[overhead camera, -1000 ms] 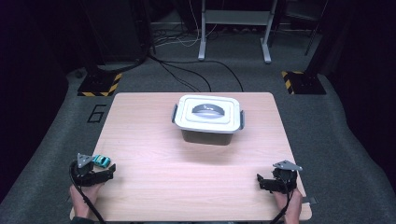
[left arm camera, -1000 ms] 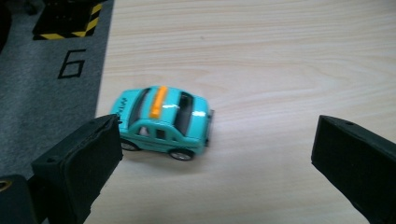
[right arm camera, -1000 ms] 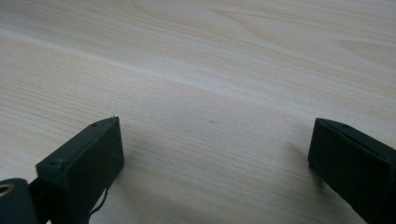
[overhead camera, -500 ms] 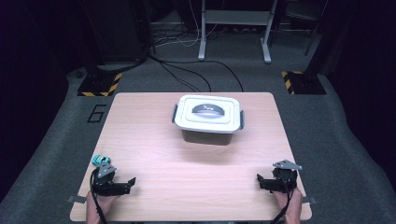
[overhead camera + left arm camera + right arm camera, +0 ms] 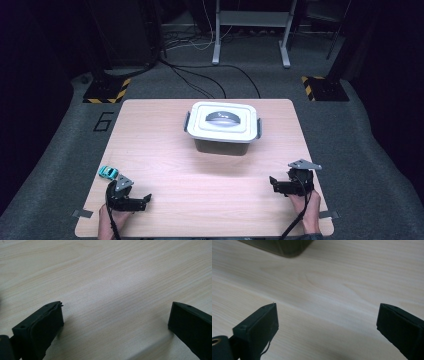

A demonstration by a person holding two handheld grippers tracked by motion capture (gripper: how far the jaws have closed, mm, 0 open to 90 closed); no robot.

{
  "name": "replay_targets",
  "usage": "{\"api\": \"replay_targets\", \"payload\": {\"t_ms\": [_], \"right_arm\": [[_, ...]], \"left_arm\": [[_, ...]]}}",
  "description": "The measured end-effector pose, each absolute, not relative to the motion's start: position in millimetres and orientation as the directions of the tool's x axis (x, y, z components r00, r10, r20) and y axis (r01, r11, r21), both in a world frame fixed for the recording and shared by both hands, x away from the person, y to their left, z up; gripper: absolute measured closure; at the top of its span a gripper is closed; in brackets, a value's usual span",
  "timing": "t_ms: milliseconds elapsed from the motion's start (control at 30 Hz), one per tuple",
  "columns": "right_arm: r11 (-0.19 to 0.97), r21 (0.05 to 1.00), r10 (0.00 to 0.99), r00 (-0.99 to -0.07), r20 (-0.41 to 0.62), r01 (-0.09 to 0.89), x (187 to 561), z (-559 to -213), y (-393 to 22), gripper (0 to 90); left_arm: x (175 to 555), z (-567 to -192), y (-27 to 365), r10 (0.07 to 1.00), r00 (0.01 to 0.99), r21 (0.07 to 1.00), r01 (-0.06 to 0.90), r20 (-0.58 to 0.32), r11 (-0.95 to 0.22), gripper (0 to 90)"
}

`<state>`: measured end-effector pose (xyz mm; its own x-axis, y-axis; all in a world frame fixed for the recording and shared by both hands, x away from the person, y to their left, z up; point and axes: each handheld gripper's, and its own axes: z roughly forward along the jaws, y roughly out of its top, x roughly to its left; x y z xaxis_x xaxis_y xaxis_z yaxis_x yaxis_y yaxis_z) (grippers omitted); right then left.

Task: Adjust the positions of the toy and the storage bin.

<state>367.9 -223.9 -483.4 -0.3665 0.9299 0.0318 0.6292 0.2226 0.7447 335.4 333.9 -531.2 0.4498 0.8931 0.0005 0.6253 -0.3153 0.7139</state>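
Both tongs stood apart and empty; the left tongs [image 5: 142, 200] should have approached the toy car [image 5: 107, 172] low, straddling its sides.

A pale wooden table [image 5: 165, 150] stands on grey carpet. A lidded white box [image 5: 222, 127] sits mid-table; a small teal toy car [image 5: 107, 172] lies near the left edge.
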Motion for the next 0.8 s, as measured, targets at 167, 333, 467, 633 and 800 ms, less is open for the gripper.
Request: {"api": "replay_targets", "payload": {"t_ms": [167, 333, 467, 633, 800], "right_arm": [[0.250, 0.763, 0.911, -0.412, 0.023, 0.596, 380, -460, -210, 4.6], [0.279, 0.779, 0.897, -0.442, -0.003, 0.561, 397, -433, -195, 7.3], [0.305, 0.787, 0.884, -0.467, -0.025, 0.536, 411, -415, -184, 8.2], [0.322, 0.789, 0.872, -0.488, -0.032, 0.524, 428, -401, -171, 9.6], [0.342, 0.789, 0.859, -0.510, -0.042, 0.511, 441, -393, -160, 14.6]], "left_arm": [[335, -531, 334, 0.893, 0.450, 0.713, 0.626, 0.000, -0.315, 0.0], [335, -531, 334, 0.893, 0.450, 0.714, 0.625, 0.000, -0.314, 0.0], [335, -531, 333, 0.894, 0.447, 0.715, 0.628, -0.007, -0.308, 0.0], [335, -531, 333, 0.894, 0.449, 0.714, 0.628, -0.007, -0.310, 0.0], [336, -532, 333, 0.893, 0.449, 0.716, 0.627, -0.009, -0.308, 0.0]]}}
